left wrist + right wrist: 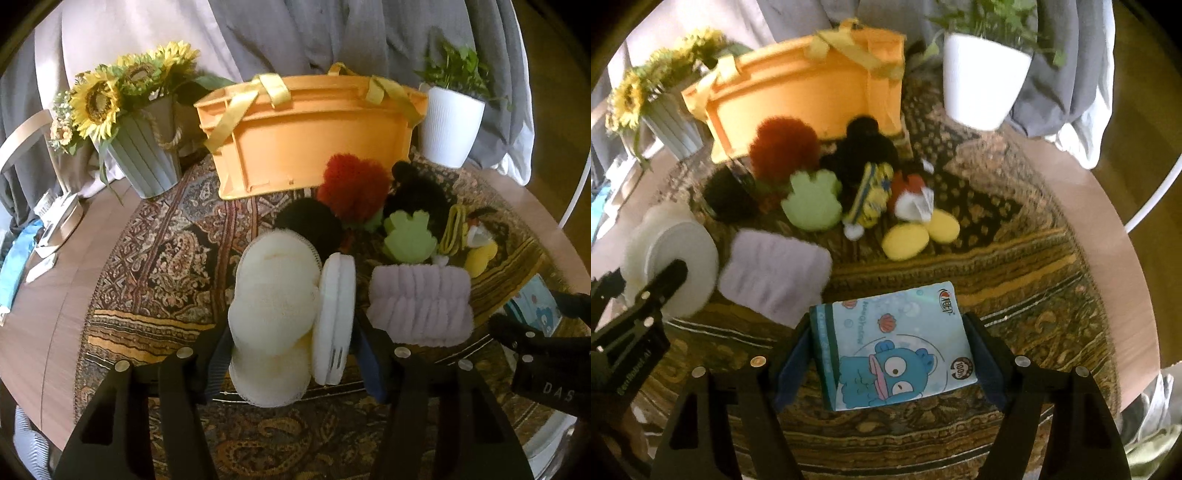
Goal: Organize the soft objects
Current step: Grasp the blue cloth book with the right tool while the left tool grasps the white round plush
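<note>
My left gripper (291,354) is shut on a stack of cream and white round pads (275,317), held above the patterned cloth. My right gripper (890,358) is shut on a light blue cartoon tissue pack (897,347). An orange crate (306,133) with yellow handles stands at the back, also in the right wrist view (798,96). In front of it lie a red pompom (354,184), black fluffy pieces (310,221), a green sponge (408,236), a lilac folded cloth (421,302), a yellow striped item (871,195) and yellow sponges (919,229).
A sunflower pot (144,158) stands back left and a white plant pot (448,125) back right. The patterned cloth (155,266) covers a round wooden table (40,295). Small items lie at the table's left edge.
</note>
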### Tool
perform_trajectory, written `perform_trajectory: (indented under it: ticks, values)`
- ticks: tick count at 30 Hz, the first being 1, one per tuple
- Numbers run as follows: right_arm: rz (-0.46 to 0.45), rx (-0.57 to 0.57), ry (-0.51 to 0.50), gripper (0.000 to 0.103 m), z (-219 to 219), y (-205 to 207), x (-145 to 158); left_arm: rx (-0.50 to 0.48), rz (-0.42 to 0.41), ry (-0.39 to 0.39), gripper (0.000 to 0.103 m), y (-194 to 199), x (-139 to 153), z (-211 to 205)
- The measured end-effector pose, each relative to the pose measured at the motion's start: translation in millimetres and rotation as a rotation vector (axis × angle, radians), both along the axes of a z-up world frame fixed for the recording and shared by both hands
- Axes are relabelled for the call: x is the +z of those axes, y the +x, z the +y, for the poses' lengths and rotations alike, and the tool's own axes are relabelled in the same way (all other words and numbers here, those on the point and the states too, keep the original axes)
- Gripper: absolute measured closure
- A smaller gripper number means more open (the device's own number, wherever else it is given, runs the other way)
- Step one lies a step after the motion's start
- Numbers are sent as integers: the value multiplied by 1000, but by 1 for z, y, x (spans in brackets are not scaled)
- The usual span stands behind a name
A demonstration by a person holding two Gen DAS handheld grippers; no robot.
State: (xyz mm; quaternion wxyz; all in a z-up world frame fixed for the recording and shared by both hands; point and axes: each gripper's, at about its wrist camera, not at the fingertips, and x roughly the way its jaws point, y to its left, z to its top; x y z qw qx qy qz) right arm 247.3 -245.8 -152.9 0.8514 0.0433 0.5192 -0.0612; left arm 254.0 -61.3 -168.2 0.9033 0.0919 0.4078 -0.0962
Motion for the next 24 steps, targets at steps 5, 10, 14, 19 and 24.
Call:
perform_trajectory:
  ticks: [5, 10, 14, 19, 24]
  values:
    - [-61, 14, 12, 25, 4, 2, 22, -12, -36, -35, 46, -5, 19, 5]
    - [-141, 42, 20, 25, 10, 7, 45, -19, -88, -67, 46, -8, 41, 12]
    - [-201, 64, 31, 25, 16, 14, 61, -17, -143, -88, 46, -7, 63, 17]
    - [-293, 88, 44, 25, 21, 30, 83, -7, -221, -114, 46, 0, 93, 21]
    - [-377, 104, 51, 25, 24, 50, 105, 1, -300, -113, 46, 10, 117, 26]
